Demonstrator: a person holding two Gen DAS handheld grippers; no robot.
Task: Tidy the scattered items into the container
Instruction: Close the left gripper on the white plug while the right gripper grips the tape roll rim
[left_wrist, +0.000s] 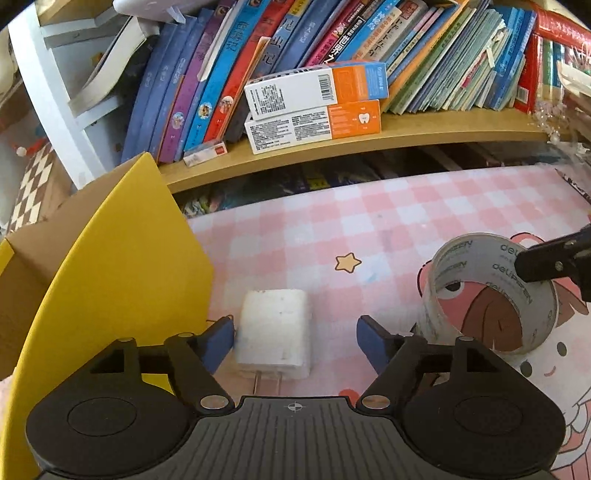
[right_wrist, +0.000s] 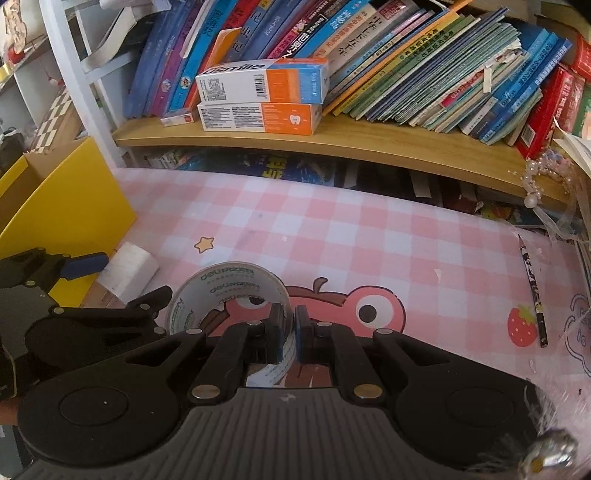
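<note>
Left tool: your left tool (left_wrist: 295, 341) hangs wide open over the white charger (left_wrist: 274, 334), one blue pad touching its left side, the other well apart.
Right tool: your right tool (right_wrist: 290, 332) is clamped on the wall of the tape roll (right_wrist: 229, 291), one finger inside the ring, one outside.
Tape roll: it stands on the pink checked surface (right_wrist: 332, 236), near the charger.
Container: the yellow box (left_wrist: 110, 266) sits just beside the charger, at the surface's left.
Pencil: a pencil (right_wrist: 533, 291) lies far right.
</note>
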